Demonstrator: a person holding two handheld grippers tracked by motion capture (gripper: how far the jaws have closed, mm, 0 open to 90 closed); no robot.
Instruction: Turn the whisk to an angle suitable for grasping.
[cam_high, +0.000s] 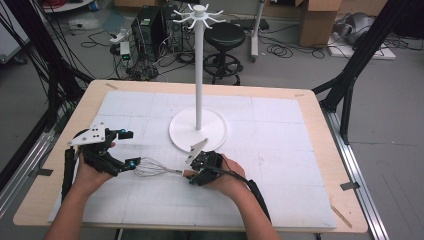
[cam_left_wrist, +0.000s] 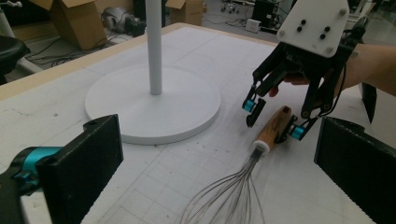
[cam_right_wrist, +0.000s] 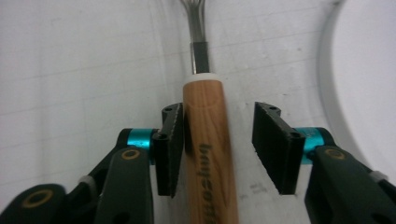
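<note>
White gridded matting (cam_high: 280, 150) covers the table — a whisk (cam_high: 155, 169) lies on it just before the stand's round base (cam_high: 215, 131). Right gripper (cam_right_wrist: 219, 140) straddles the wooden handle (cam_right_wrist: 210, 154), jaws partly apart, one pad touching it, the other clear — left gripper (cam_high: 127, 148) gapes wide, holding nothing.

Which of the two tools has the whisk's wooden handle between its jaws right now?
The right tool: its jaws straddle the whisk at its wooden handle, one pad against the wood, the other apart. The left tool stands open around the wire end instead.

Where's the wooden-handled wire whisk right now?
In the high view the wooden-handled wire whisk lies flat on the white mat, just in front of the white stand's round base, between the left gripper and right gripper.
</note>
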